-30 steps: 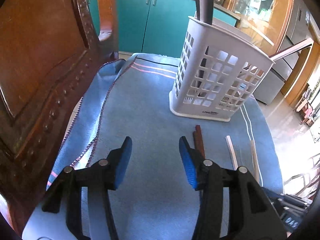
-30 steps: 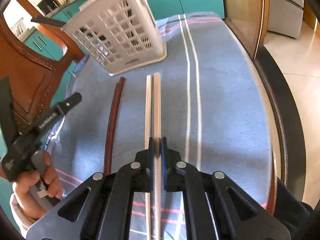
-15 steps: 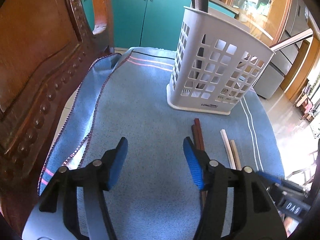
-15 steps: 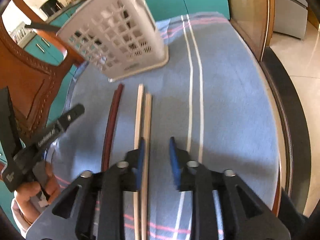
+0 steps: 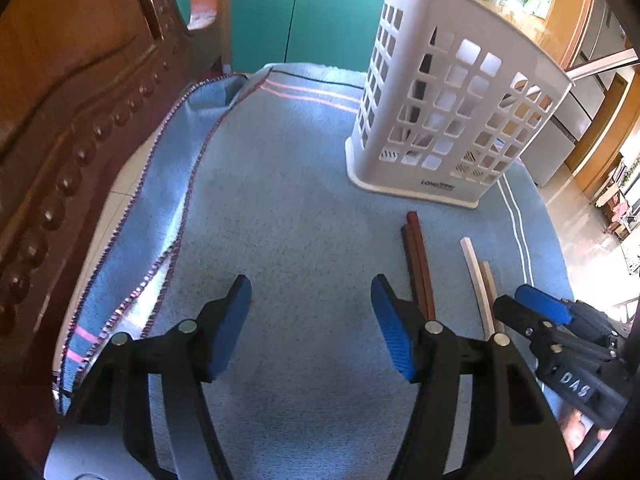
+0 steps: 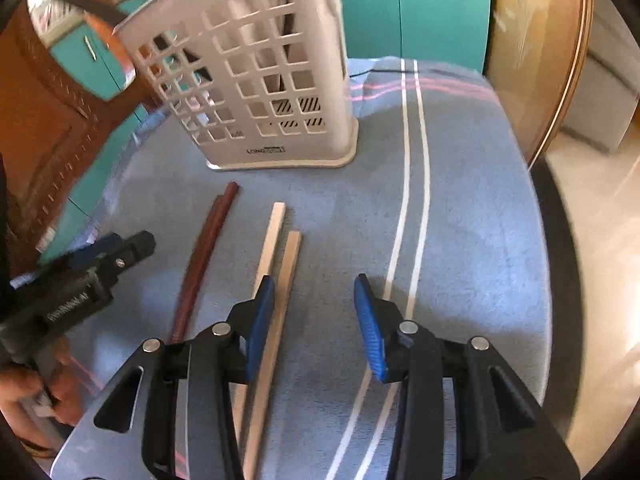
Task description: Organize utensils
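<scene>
Strong daylight floods both fisheye views from the right, glaring off the floor [image 6: 600,240] and washing out the far right edge in the left wrist view. In the right wrist view the utensil basket [image 6: 256,80] and the left gripper [image 6: 120,252] are smeared with blur, while the blue cloth [image 5: 288,208] in the left view is sharp. Straight lines bow toward the dark circular rims.

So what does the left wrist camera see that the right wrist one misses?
Only the left wrist view shows the carved wooden chair and the towel's purple-stitched edge. Only the right wrist view shows the person's hand on the other tool. Both share the white basket, dark red chopsticks, pale chopsticks, blue towel, and each gripper, jaws spread.
</scene>
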A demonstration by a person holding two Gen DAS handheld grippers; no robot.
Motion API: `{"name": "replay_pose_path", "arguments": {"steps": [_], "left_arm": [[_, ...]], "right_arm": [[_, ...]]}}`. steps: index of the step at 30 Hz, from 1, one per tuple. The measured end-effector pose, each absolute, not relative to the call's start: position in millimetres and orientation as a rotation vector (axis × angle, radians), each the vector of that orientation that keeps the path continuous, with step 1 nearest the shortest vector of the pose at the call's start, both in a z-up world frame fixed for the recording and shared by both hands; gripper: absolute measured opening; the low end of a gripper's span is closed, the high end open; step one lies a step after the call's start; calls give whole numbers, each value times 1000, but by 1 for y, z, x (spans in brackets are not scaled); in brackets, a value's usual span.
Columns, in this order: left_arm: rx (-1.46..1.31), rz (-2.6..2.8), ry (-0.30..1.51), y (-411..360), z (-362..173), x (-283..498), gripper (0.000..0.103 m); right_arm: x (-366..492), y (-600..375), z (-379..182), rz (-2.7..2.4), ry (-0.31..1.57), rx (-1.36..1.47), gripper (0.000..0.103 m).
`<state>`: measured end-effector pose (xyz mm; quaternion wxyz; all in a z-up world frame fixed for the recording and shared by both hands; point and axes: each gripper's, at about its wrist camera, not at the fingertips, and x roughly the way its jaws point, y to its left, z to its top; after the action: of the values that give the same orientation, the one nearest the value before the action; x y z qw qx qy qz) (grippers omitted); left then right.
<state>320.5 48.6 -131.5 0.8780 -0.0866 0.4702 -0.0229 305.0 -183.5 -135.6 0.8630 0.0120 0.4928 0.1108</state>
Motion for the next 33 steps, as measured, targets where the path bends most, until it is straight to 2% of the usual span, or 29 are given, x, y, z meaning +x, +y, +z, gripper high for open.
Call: {"name": "replay_pose_path", "arguments": {"steps": [6,14,15,17,19,20,22,28,30,33], "left_arm": [[-196,-134,989,38,-134,322,65],[-30,-194,980,3,-140,319,65],[-13,-198,971,0,-140,318,61],[-26,-228,969,-2,-138,317,39],[-32,-255,968,-4,-137,315,25],[-30,-263,966,-4,-137,315,19],[-20,-277,962,-8,-137,314,14],[-47,-277,972,-6,-136,311,14],[-30,-280,984,-6,-139,311,21],[39,-268,969,-13,-140,309,21]], "right_arm": [[305,-183,-135,235,1033,20,41],[303,-192,-135,160,1009,-29,41],[303,-192,-135,163,1012,-21,41],[304,-196,-135,168,1018,-6,41],[305,-197,-136,172,1025,8,41],[305,-196,-136,172,1026,10,41],[303,-196,-136,171,1023,5,41],[301,-192,-136,158,1010,-32,41],[300,-191,-137,153,1005,-38,41],[301,-187,-137,145,999,-43,41]]}}
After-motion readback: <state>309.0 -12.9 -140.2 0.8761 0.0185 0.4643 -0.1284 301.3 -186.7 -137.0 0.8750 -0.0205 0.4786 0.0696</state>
